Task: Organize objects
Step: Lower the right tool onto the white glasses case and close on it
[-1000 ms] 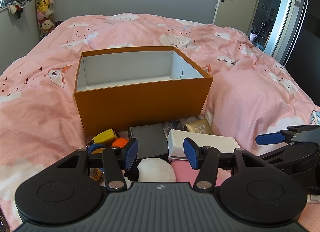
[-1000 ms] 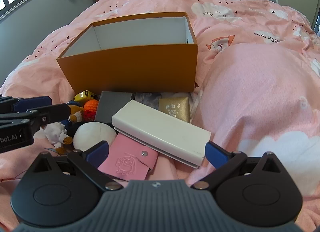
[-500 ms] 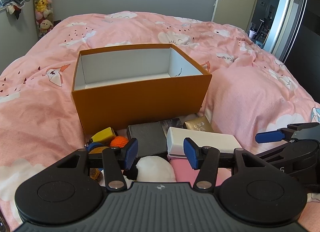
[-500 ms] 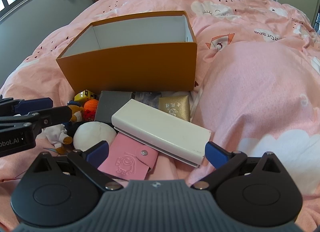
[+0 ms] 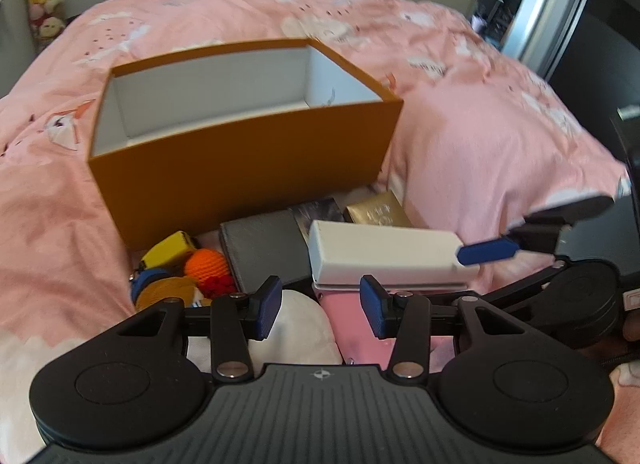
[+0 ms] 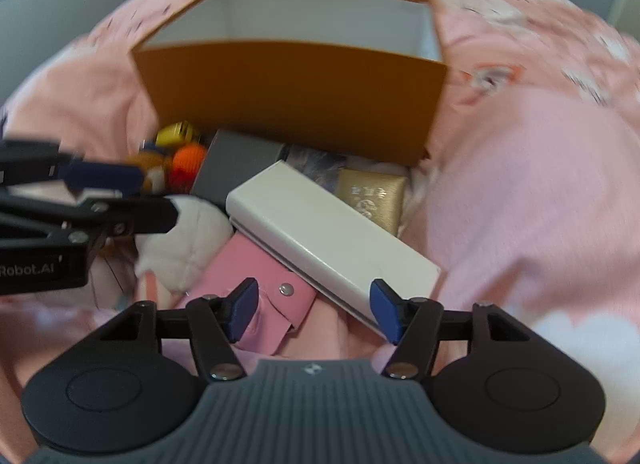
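Both grippers have dropped closer to the pile and narrowed their jaws since the earlier frames, and the white case (image 6: pixel 332 240) now fills more of the right wrist view. That long case lies slantwise on top of the heap, just in front of the orange box (image 5: pixel 244 168), its near right end between the pads of the right gripper (image 6: pixel 314 314). Those jaws have just been closing, but the pads stand apart and press on nothing yet. The left gripper (image 5: pixel 320 308) has been closing too; it hovers parted and empty over the white plush (image 5: pixel 296 328) and the edge of the pink wallet (image 6: pixel 256 284), which the case partly covers.

Further out — toward the box wall — sit a grey wallet (image 5: pixel 268 248), a gold packet (image 6: pixel 370 196), and at the left a yellow toy (image 5: pixel 170 250) and an orange crochet ball (image 5: pixel 208 264). Everything rests on the pink duvet (image 5: pixel 480 136); the box is empty.

My worry is the grip point: taken at one end, the long case could swing or slip out. The soft bedding gives no firm backing, so a closing pad may shove the case off the wallet instead — or nip the wallet flap along with it.
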